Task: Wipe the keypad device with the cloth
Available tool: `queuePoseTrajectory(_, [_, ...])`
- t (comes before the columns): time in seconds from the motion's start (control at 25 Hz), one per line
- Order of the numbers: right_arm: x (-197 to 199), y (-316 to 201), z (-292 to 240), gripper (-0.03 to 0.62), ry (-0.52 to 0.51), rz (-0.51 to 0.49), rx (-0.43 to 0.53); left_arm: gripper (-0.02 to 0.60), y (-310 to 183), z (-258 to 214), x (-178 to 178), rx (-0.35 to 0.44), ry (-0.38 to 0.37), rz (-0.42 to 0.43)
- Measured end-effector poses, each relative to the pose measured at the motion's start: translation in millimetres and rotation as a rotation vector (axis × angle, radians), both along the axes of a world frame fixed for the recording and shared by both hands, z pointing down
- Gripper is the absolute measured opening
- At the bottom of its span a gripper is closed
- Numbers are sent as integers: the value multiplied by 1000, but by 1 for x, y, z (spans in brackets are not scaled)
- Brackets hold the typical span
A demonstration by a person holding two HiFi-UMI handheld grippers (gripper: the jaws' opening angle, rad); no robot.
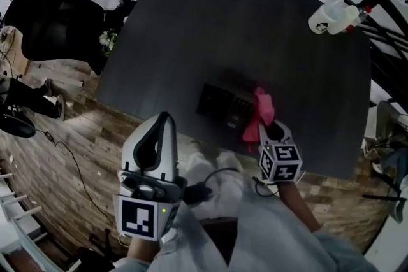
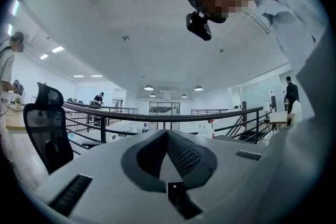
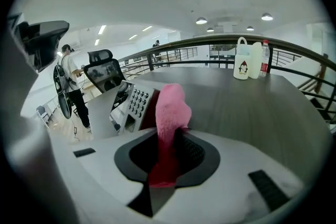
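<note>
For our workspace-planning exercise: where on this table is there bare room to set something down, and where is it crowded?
The table is bare at its left and far middle, between the keypad device and the white jug and bottle in the far right corner. Crowded: the near edge, where the right gripper holds the cloth beside the device.

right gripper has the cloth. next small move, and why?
Probably shift the right gripper slightly to its left and lower the pink cloth onto the keypad device. Its jaws are clamped on the cloth, which sits at the device's right side, not over the keys. The left gripper is shut, empty and off the table.
</note>
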State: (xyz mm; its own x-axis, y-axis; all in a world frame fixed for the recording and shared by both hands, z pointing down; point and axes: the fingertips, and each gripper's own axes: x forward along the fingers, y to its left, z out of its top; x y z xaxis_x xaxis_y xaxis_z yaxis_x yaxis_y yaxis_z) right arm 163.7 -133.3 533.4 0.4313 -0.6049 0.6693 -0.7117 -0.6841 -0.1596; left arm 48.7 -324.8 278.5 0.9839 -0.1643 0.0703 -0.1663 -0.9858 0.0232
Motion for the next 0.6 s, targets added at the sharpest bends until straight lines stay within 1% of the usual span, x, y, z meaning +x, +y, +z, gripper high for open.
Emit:
queuePoseTrajectory(0.12, [-18, -1, -4, 72, -15, -26, 9, 3, 1, 1, 4, -4, 5, 36])
queuePoseTrajectory(0.24, [-23, 0, -22, 72, 21, -34, 10, 3, 2, -2, 9, -4, 16, 72])
queuePoseTrajectory(0.36, [-20, 3, -47, 72, 77, -7, 31, 3, 1, -6, 14, -6, 33, 101])
queuePoseTrajectory(0.6, [-6, 2, -107, 72, 225, 67, 105, 3, 1, -12, 17, -3, 61, 141])
